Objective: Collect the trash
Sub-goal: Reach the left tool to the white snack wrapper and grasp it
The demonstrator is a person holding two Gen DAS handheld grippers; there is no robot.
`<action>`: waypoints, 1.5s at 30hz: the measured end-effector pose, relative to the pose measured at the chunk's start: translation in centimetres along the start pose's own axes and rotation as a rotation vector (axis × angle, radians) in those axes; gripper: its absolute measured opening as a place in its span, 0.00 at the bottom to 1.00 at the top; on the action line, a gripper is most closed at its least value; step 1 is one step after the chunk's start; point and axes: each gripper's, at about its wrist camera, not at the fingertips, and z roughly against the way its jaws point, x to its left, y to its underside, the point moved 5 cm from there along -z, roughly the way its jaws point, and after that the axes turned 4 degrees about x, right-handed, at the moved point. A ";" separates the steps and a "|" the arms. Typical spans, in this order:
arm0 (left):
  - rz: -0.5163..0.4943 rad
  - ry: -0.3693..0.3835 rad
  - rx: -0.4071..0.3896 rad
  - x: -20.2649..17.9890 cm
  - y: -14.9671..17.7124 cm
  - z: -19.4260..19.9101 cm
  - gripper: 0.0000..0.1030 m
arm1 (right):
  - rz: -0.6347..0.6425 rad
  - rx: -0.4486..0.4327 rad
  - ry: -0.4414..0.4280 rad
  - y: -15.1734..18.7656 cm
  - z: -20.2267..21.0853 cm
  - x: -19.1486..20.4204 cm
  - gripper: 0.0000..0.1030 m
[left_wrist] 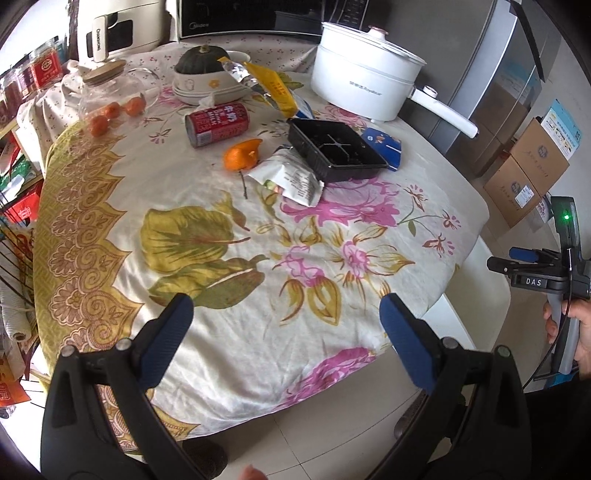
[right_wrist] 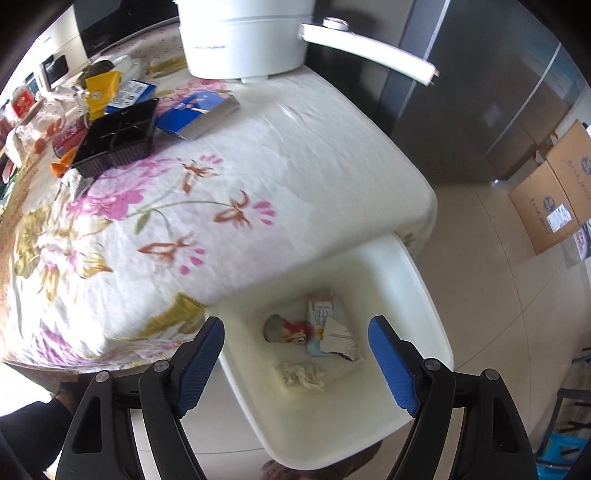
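Observation:
Trash lies on the flower-patterned tablecloth (left_wrist: 229, 280): a red can (left_wrist: 218, 123) on its side, orange peel (left_wrist: 242, 155), a white wrapper (left_wrist: 291, 177), a black plastic tray (left_wrist: 336, 151), a blue packet (left_wrist: 384, 146) and a yellow bag (left_wrist: 273, 88). My left gripper (left_wrist: 286, 308) hangs open over the table's near edge, with nothing in it. My right gripper (right_wrist: 295, 328) is open above a white bin (right_wrist: 424, 295) on the floor beside the table. Inside the bin lie a crushed can (right_wrist: 284, 330), a small carton (right_wrist: 321, 314), a silvery wrapper (right_wrist: 341, 339) and a crumpled tissue (right_wrist: 301, 374).
A white electric pot (left_wrist: 362, 85) with a long handle stands at the table's far right. A squash in stacked bowls (left_wrist: 201, 74), a glass jar of oranges (left_wrist: 110, 99) and a microwave (left_wrist: 251, 18) sit at the back. Cardboard boxes (left_wrist: 528, 170) stand on the floor right.

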 end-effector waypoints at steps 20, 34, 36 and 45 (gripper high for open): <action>0.273 0.021 0.098 8.1 -0.3 -1.4 0.98 | 0.097 -0.109 -0.122 -5.2 3.5 10.3 0.81; 0.295 0.047 0.117 3.8 -8.8 -9.9 0.77 | 0.032 -0.117 -0.105 -8.2 2.7 7.8 0.82; 0.308 0.057 0.103 3.4 -9.5 -11.0 0.73 | 0.016 -0.109 -0.112 -8.3 2.4 7.3 0.82; 0.406 0.039 0.046 2.0 -11.7 -13.3 0.65 | 0.008 -0.088 -0.087 -8.2 1.6 5.4 0.82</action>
